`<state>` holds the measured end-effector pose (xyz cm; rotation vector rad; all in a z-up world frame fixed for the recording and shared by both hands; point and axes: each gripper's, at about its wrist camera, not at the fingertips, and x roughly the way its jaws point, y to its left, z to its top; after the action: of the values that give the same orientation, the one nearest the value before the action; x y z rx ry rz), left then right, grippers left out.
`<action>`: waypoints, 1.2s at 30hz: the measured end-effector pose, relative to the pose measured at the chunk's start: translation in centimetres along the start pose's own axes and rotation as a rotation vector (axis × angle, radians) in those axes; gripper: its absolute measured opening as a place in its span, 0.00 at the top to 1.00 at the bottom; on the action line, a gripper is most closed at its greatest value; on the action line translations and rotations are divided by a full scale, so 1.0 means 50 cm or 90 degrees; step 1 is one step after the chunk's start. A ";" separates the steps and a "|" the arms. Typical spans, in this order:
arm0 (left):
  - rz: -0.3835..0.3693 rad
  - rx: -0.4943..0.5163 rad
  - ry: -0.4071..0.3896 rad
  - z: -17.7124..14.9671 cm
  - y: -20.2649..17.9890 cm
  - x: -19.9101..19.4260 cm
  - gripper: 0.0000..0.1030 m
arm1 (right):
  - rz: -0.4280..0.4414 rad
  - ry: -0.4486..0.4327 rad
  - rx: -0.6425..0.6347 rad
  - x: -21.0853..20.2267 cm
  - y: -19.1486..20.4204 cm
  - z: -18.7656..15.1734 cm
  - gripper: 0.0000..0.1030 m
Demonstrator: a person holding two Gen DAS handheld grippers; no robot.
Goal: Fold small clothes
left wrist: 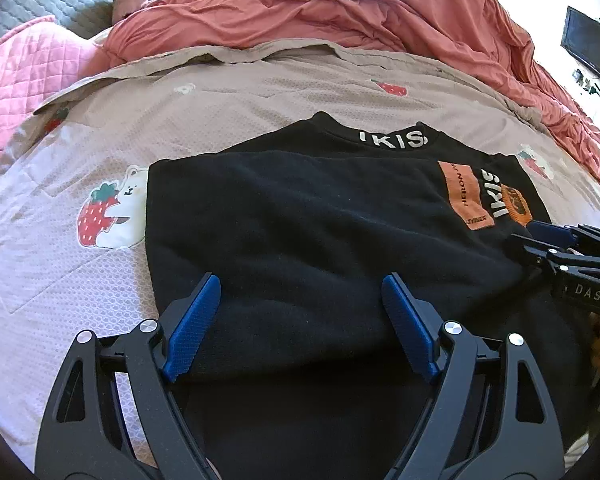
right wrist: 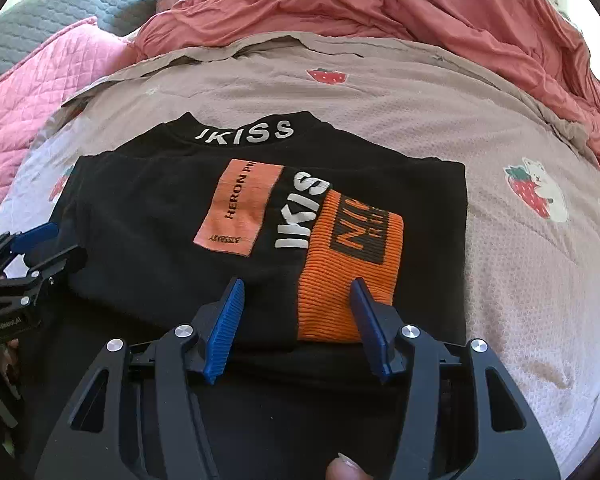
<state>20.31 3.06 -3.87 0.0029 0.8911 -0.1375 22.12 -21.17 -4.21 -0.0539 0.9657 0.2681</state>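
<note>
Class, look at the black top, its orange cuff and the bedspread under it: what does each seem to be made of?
Black top: soft matte knit, perhaps fleecy cotton; it shows light lint and no shine.
Orange cuff: ribbed knit, with raised parallel ridges.
Bedspread: thin textured woven or quilted cloth with a fine honeycomb pattern and printed strawberries.

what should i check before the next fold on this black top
1. Left gripper open, nothing clamped: ok.
2. Right gripper open above the orange cuff, nothing clamped: ok.
3. Sleeve with the cuff laid across the black top: ok.
4. Collar flat at the far end: ok.
5. Top lies wholly on the strawberry-print blanket: near hem hidden, cannot tell.
</note>
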 end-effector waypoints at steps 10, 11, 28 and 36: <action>-0.004 -0.004 -0.010 0.003 -0.001 -0.020 0.17 | 0.015 -0.008 0.024 -0.018 -0.015 -0.006 0.37; -0.004 -0.005 -0.012 0.003 -0.001 -0.022 0.15 | 0.016 -0.009 0.027 -0.020 -0.014 -0.008 0.35; -0.007 -0.067 -0.053 0.011 0.041 -0.070 0.09 | 0.026 -0.013 0.058 -0.045 -0.021 -0.018 0.19; -0.003 -0.105 -0.059 0.009 0.076 -0.082 0.09 | 0.031 -0.027 0.064 -0.069 -0.021 -0.010 0.18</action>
<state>18.55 7.27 -0.60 -0.1587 0.8078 -0.0673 20.12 -22.97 -1.74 0.0676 0.9382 0.2635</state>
